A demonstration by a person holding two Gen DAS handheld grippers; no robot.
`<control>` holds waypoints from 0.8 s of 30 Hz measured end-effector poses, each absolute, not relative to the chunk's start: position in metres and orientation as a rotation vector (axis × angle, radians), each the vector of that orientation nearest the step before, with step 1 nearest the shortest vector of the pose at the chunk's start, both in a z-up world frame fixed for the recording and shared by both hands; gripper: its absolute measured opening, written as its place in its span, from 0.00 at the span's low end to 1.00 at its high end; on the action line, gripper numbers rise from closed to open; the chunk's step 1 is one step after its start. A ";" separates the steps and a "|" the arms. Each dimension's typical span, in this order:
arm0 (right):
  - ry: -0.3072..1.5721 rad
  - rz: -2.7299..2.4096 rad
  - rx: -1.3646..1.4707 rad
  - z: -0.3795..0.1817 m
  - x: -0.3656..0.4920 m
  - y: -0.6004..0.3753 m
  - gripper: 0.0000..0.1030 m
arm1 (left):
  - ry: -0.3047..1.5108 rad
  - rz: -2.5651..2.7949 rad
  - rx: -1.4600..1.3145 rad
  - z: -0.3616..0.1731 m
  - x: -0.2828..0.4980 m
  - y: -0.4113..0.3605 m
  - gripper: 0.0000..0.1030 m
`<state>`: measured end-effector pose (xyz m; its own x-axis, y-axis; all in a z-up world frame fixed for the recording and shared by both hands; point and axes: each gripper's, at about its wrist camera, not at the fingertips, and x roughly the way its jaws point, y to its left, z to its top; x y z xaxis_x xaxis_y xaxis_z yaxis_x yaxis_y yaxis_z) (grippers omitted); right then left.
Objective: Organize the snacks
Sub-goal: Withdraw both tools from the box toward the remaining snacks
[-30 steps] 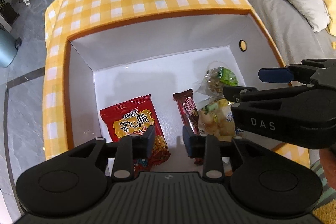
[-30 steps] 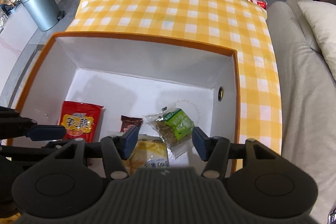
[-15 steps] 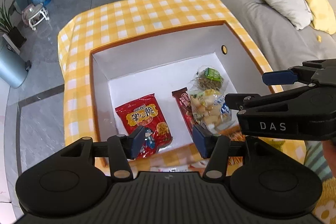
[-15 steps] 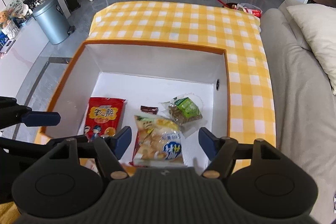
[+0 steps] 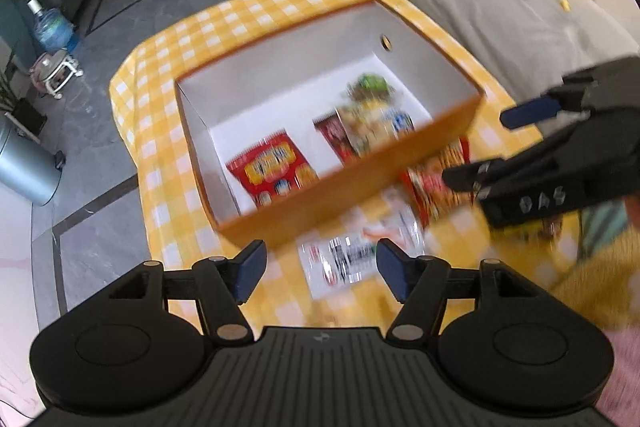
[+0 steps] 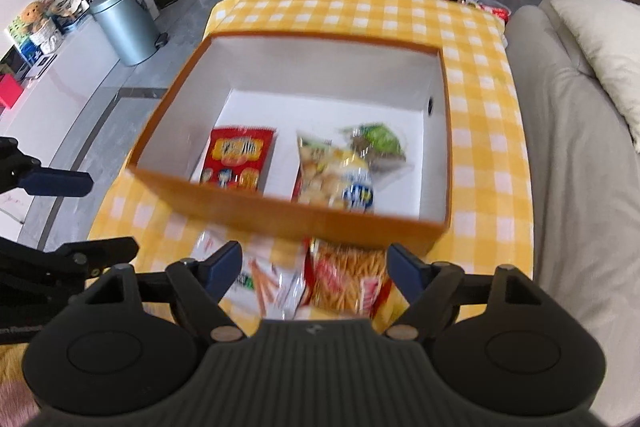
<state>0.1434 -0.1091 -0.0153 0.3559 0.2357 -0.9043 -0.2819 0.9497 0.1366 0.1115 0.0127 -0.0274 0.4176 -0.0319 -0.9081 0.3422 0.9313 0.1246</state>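
Snacks lie in an orange box (image 5: 352, 187) at the middle of the left wrist view, the box standing on a yellow checked cloth (image 5: 168, 163). Inside it, a red packet (image 5: 274, 169) lies at lower left, a brown bar (image 5: 335, 138) sits to its right, a pale bag (image 5: 376, 127) overlaps the bar, and a green packet (image 5: 372, 85) lies beyond that. Below the box's near wall, on the cloth, a white packet (image 5: 344, 263) lies between the fingers of the left gripper (image 5: 320, 269), untouched; the jaws are opening and hold nothing. A red noodle pack (image 5: 436, 179) lies at the box's lower right corner. The right gripper (image 5: 492, 147) enters from the right edge. A sofa (image 5: 500, 11) fills the upper right, blurred.

From the right wrist, the box (image 6: 280, 203) sits mid-frame with the red packet (image 6: 238, 157) at left, the pale bag (image 6: 336, 175) at centre and the green packet (image 6: 378, 141) just behind it. Below the near wall lie the noodle pack (image 6: 348, 279) and the white packet (image 6: 260, 279), side by side on the cloth (image 6: 480, 131). The right gripper (image 6: 316, 269) hangs over them, jaws opening, pads touching neither. The left gripper (image 6: 60, 211) shows at the left edge. A grey bin (image 6: 124, 23) stands at upper left.
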 end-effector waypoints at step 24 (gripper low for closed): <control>1.404 0.167 0.064 -0.119 0.102 -0.192 0.74 | 1.502 -0.252 0.291 -0.154 0.091 0.037 0.78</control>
